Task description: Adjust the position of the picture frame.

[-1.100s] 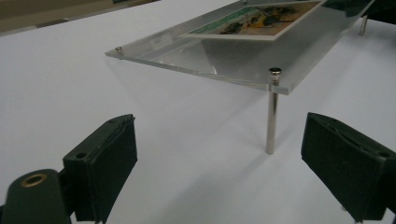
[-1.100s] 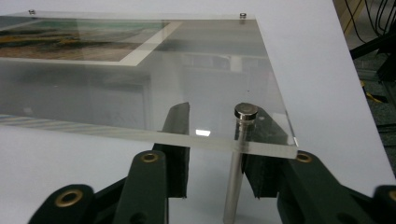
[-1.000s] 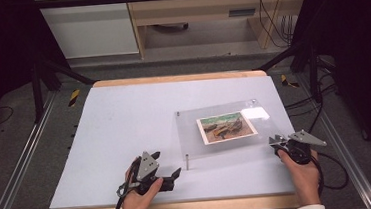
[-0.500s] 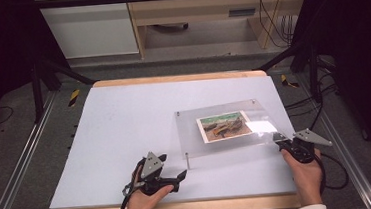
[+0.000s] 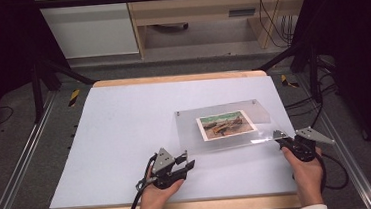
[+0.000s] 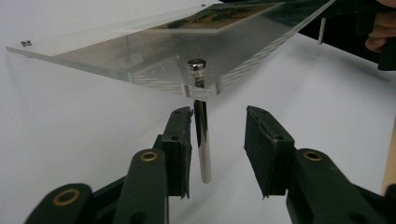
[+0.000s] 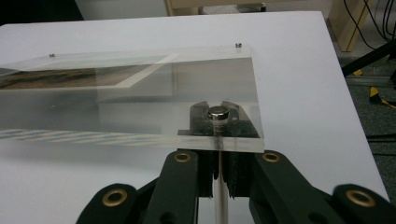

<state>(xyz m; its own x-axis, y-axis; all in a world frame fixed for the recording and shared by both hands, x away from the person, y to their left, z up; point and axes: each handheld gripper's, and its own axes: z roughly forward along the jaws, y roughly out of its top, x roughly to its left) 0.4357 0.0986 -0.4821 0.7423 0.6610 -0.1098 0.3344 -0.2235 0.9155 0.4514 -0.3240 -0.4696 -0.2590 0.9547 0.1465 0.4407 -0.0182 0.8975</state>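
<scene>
The clear picture frame point(image 5: 225, 125) sits on the right half of the white counter point(image 5: 116, 140), raised at its near edge on slim metal legs, with a small printed picture point(image 5: 225, 125) sandwiched in its middle. At its near right corner the right tongs point(image 5: 279, 136) are pressed together on one leg point(image 7: 219, 196), just under the cap point(image 7: 218, 113). At the near left corner the left tongs point(image 6: 218, 140) have just been closing around the other leg point(image 6: 202, 144), which stands between the pads; one pad point(image 6: 180, 140) is at most just touching it, the other point(image 6: 261, 149) is apart, so there is no grip yet.

To do this step well, I judge the left tongs should centre on the leg and close squarely, well below the pane, while the right tongs hold steady so the frame does not skid or twist.

The left gripper view shows the gap beside the leg and the tilt of the pane, rising to the right in that view. The right gripper view shows the pinch on its leg and the two small caps at the far corners point(image 7: 238, 45). The high view alone gives the frame's place on the counter and both hands point(image 5: 304, 170) at its near corners.
</scene>
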